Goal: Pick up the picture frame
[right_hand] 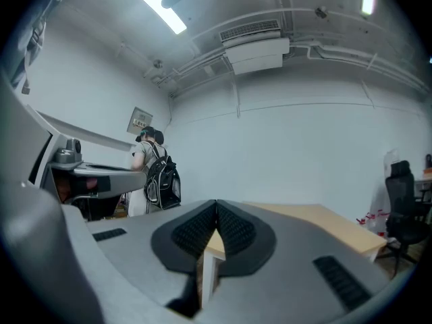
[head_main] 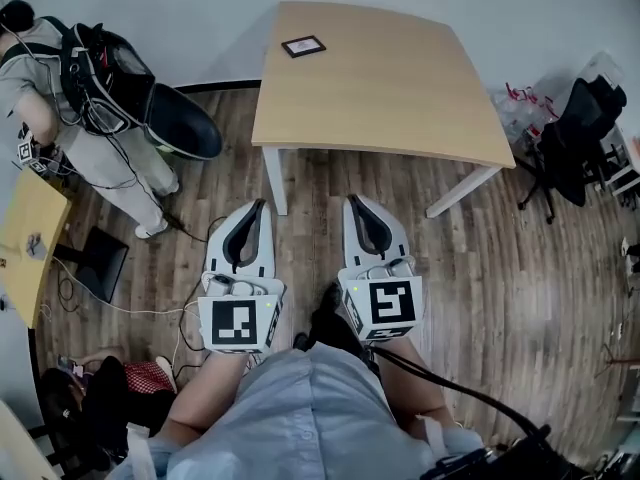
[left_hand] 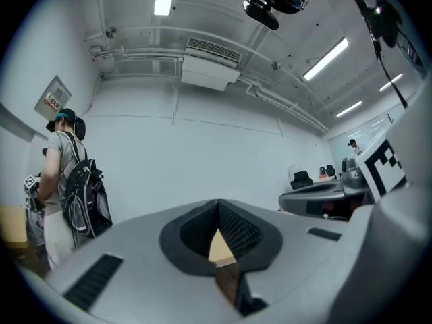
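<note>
A small dark picture frame (head_main: 303, 46) lies flat near the far left corner of the light wooden table (head_main: 400, 108). My left gripper (head_main: 259, 206) and right gripper (head_main: 354, 202) are held side by side over the wood floor, short of the table's near edge, both pointing level toward it. Each has its jaws shut with nothing between them. In the left gripper view the tips of the left gripper (left_hand: 218, 204) meet in front of a sliver of table. In the right gripper view the tabletop (right_hand: 324, 221) stretches beyond the shut right gripper (right_hand: 216, 204).
A person with a black backpack (head_main: 100, 78) stands at the far left beside a dark round seat (head_main: 185, 123). A black office chair (head_main: 580, 133) and bags stand at the right. Cables and a black stand (head_main: 95, 263) lie on the floor at the left.
</note>
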A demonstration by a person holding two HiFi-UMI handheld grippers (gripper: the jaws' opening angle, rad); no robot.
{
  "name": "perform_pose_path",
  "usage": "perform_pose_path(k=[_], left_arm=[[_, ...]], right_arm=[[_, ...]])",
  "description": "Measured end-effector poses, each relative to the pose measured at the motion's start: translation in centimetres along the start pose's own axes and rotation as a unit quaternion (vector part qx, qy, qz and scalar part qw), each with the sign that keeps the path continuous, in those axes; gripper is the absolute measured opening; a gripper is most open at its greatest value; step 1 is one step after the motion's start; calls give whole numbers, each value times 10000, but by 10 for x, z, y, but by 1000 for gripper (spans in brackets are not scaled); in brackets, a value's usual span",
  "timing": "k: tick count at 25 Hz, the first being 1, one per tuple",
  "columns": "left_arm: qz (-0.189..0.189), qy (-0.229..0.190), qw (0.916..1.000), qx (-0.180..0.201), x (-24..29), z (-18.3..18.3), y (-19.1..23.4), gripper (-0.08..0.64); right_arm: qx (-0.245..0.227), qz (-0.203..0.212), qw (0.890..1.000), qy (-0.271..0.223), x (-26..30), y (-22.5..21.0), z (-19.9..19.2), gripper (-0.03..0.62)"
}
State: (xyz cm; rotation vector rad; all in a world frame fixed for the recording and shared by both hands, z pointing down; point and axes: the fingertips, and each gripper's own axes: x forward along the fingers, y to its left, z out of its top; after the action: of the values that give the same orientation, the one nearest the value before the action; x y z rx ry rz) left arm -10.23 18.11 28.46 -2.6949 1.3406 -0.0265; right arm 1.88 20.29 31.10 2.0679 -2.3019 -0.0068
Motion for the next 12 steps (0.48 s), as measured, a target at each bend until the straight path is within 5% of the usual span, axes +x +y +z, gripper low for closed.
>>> perform_pose_path(k=[12], left_arm=[[233, 247, 9993, 169, 99, -19, 36, 2]], right_arm=[[196, 198, 9996, 97, 104, -47, -15, 2]])
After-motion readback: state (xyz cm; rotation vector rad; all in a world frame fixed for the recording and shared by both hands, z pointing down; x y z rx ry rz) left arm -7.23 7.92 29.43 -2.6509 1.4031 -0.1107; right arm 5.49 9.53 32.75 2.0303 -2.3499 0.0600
